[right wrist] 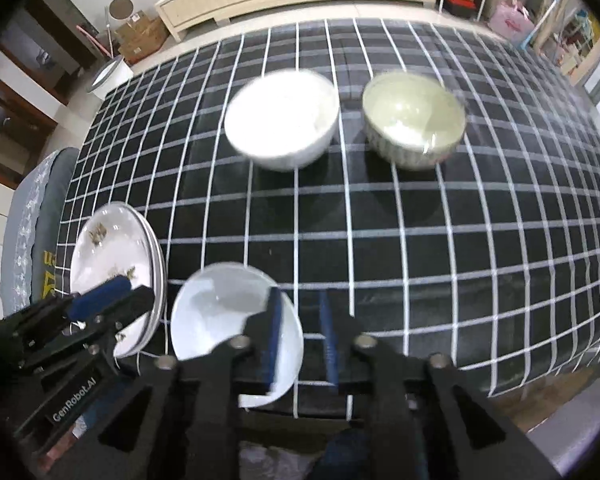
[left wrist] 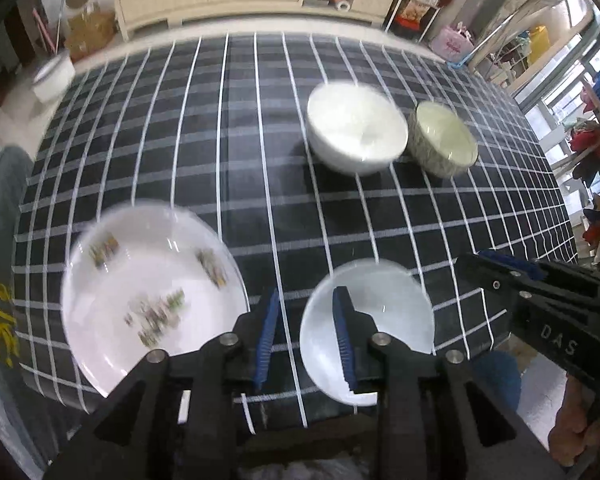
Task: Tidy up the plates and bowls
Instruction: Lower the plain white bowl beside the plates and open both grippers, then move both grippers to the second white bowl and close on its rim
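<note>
Both grippers hover at the near table edge with fingers spread, grasping nothing. The left gripper (left wrist: 306,336) hangs between the patterned plates (left wrist: 148,296) and the small white dish (left wrist: 384,304); the right gripper (right wrist: 302,334) sits over that dish's right rim. Farther back, 2 bowls stand side by side: a white bowl (right wrist: 282,120) and a greenish bowl (right wrist: 414,120). The dish lies close to the table edge, so a clumsy pinch could tip it off.
</note>
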Demonstrator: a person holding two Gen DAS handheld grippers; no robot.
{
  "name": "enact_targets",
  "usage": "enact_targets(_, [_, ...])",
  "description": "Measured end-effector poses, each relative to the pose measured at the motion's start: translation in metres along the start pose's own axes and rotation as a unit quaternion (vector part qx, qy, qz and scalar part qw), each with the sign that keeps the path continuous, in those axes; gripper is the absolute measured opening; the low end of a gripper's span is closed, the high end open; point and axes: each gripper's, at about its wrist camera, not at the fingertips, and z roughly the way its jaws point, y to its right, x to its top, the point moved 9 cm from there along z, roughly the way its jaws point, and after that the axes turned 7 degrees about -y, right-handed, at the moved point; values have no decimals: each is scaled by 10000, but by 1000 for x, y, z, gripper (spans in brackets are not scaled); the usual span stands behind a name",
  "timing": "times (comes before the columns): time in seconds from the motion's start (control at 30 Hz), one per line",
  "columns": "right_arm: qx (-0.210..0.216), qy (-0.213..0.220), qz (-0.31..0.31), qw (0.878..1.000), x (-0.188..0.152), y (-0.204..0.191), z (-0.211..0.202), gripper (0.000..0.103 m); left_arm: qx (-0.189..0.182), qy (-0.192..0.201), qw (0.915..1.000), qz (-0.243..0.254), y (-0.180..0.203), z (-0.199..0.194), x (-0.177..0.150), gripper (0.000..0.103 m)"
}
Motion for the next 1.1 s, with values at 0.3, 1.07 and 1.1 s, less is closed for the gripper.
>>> enact_targets(0.3, [99,211,39,9997,48,4,-23,47,-226,115,9996,-120,4,-14,62,29])
enact_targets(1.07, [358,-440,235,9981,143,21,60,47,-425,-543,9973,-253,-2,88,161,33])
enact_targets(1.1, [350,-464,221,9981,144,21,64,47,-384,-558,9974,-227,-2,91,162,33])
